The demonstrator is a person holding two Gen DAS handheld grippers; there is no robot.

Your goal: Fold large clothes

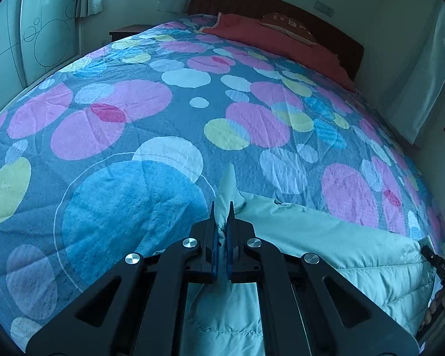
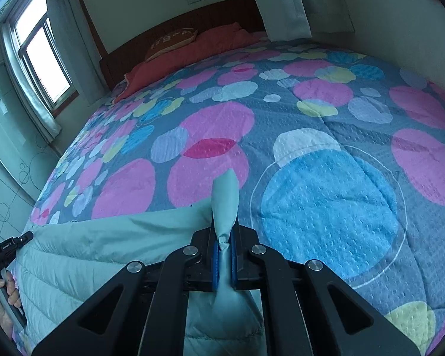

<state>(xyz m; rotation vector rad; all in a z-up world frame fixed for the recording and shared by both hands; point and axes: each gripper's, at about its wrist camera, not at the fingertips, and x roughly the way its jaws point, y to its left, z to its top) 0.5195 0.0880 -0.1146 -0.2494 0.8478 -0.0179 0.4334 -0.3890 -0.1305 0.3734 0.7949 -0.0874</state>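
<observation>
A pale mint quilted down jacket (image 1: 335, 237) hangs stretched between my two grippers above the near edge of the bed. My left gripper (image 1: 222, 207) is shut on one corner of the jacket, with a pinched tip of cloth sticking up between the blue pads. My right gripper (image 2: 225, 222) is shut on the other corner of the jacket (image 2: 103, 246), with a fold of cloth standing above the pads. The other gripper's body shows at the far right of the left wrist view (image 1: 436, 262) and at the far left of the right wrist view (image 2: 9, 246).
The bed is covered by a blue quilt (image 1: 151, 124) with pink, yellow and white circles. A red blanket (image 1: 276, 38) and a brown pillow (image 1: 290, 26) lie at the headboard. A window (image 2: 41, 56) and curtains stand beside the bed. A wardrobe (image 1: 23, 29) is on the left.
</observation>
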